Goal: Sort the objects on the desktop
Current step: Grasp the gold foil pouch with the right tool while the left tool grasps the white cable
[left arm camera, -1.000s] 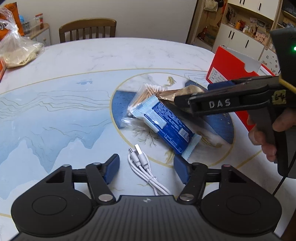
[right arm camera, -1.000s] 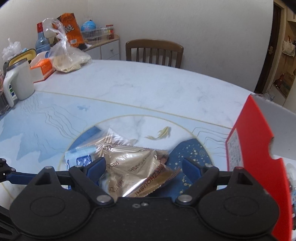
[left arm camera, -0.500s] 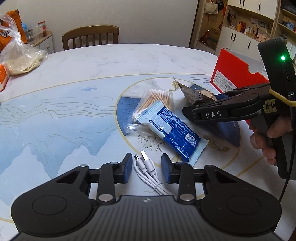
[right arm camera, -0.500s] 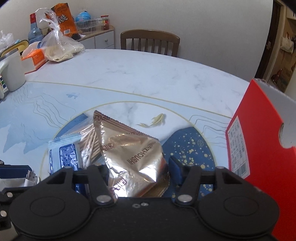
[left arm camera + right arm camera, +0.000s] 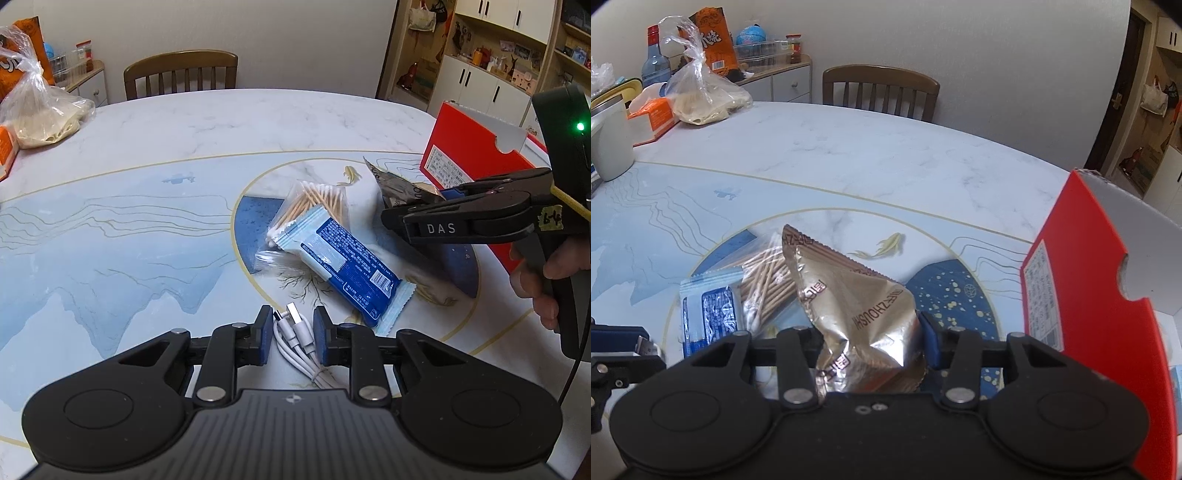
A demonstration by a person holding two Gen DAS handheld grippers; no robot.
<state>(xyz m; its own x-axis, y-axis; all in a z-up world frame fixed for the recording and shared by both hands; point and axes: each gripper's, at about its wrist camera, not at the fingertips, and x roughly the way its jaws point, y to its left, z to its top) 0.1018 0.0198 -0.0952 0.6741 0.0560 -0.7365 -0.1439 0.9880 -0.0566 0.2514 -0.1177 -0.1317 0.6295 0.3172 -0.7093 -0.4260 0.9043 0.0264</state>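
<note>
A coiled white USB cable (image 5: pixel 295 338) lies on the table at the near edge, and my left gripper (image 5: pixel 293 338) is shut on it, a blue pad on each side. My right gripper (image 5: pixel 871 343) is shut on a crinkled gold snack packet (image 5: pixel 857 295) and holds it tilted above the table. From the left wrist view the right gripper (image 5: pixel 393 218) hangs to the right with the packet (image 5: pixel 395 184) sticking out behind it. A blue wipes packet (image 5: pixel 347 266) lies partly on a clear bag of cotton swabs (image 5: pixel 314 203) mid-table.
An open red box (image 5: pixel 1089 295) stands at the right of the round table (image 5: pixel 184 147). At the far left are a plastic bag of food (image 5: pixel 701 99), an orange carton (image 5: pixel 653 118) and a white jug (image 5: pixel 609 144). A wooden chair (image 5: pixel 181 74) sits behind.
My left gripper's fingers have narrowed from wide open onto the white cable. My right gripper has shut on the gold packet and lifted it off the pile, toward the right.
</note>
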